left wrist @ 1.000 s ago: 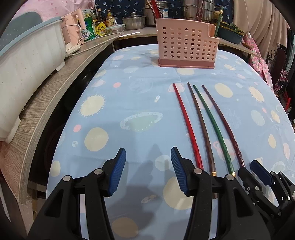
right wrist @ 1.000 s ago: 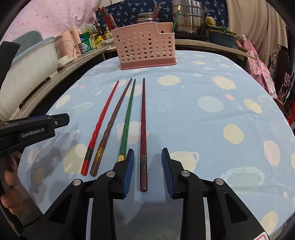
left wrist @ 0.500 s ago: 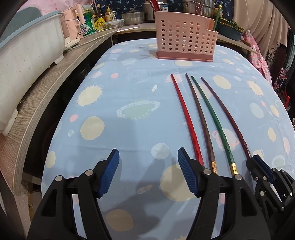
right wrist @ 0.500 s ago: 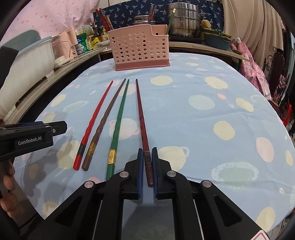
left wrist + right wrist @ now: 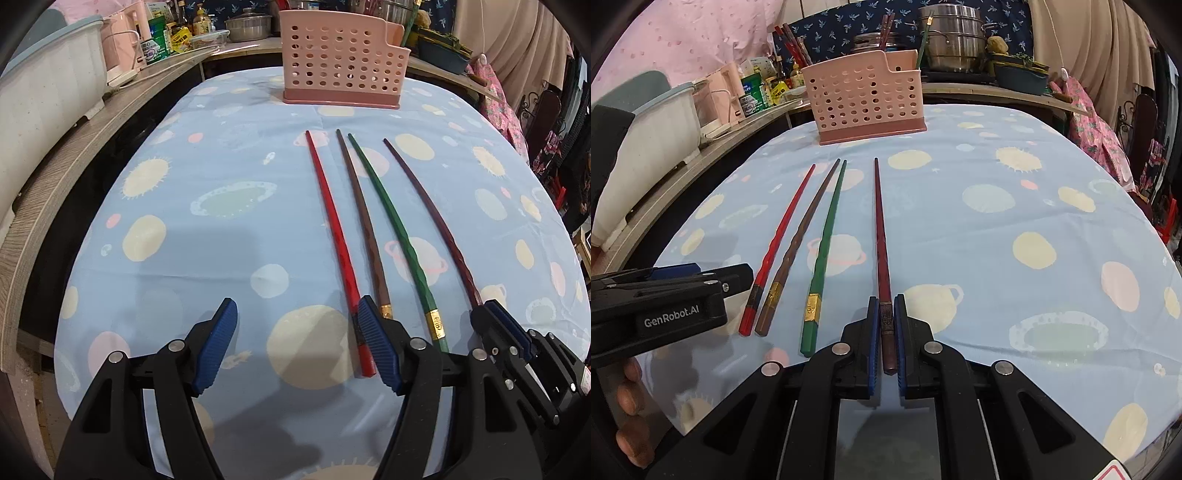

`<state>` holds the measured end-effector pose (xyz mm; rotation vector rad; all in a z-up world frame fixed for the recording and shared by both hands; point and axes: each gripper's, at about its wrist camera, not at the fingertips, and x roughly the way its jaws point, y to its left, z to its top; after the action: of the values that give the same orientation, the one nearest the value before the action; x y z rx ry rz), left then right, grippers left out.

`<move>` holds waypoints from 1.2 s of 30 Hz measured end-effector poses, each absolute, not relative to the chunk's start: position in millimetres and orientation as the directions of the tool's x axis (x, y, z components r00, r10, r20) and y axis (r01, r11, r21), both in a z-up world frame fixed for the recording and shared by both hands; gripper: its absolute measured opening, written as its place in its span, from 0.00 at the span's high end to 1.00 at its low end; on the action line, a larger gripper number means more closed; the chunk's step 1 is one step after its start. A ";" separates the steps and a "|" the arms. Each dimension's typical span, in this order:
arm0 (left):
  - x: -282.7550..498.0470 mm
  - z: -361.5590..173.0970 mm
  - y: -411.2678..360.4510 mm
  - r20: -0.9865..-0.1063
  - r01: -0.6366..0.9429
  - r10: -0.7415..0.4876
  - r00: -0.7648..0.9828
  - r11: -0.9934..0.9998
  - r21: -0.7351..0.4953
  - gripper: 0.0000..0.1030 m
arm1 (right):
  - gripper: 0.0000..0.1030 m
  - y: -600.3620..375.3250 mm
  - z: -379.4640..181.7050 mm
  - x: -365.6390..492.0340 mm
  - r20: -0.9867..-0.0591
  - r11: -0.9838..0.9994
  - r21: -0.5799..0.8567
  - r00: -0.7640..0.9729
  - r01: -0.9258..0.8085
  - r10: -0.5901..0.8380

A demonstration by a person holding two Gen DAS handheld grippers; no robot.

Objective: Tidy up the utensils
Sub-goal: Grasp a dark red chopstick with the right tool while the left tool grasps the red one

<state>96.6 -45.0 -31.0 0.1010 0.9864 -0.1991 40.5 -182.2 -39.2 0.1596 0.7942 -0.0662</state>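
Four long chopsticks lie side by side on the blue patterned tablecloth [image 5: 221,229]: red [image 5: 332,229], brown [image 5: 364,221], green [image 5: 391,225] and dark maroon [image 5: 432,214]. My right gripper [image 5: 886,314] is shut on the thick end of the dark maroon chopstick [image 5: 881,229], which points toward the pink perforated utensil holder [image 5: 866,99]. My left gripper [image 5: 297,321] is open and empty, low over the cloth, with its right finger beside the red chopstick's thick end. The holder [image 5: 340,62] stands at the table's far end.
A wooden counter [image 5: 74,155] runs along the left with a white dish tub [image 5: 40,96], bottles and a pink appliance. Steel pots [image 5: 951,40] and more chopsticks stand behind the holder. Pink floral fabric [image 5: 1097,129] hangs at the right edge.
My right gripper closed on the dark maroon chopstick's thick end and shifted it slightly right, away from the green one. My left gripper drew back a little and stayed open.
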 end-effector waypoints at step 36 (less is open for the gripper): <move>95.5 -37.0 -42.3 -0.851 0.236 -0.146 0.505 0.971 -0.027 0.88 | 0.93 -184.6 -39.8 37.2 -0.715 0.984 0.133 0.699 0.121 0.010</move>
<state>95.5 -42.3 -37.0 0.0967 1.0159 -0.2311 37.2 -184.6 -39.8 0.1747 0.7951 -0.0622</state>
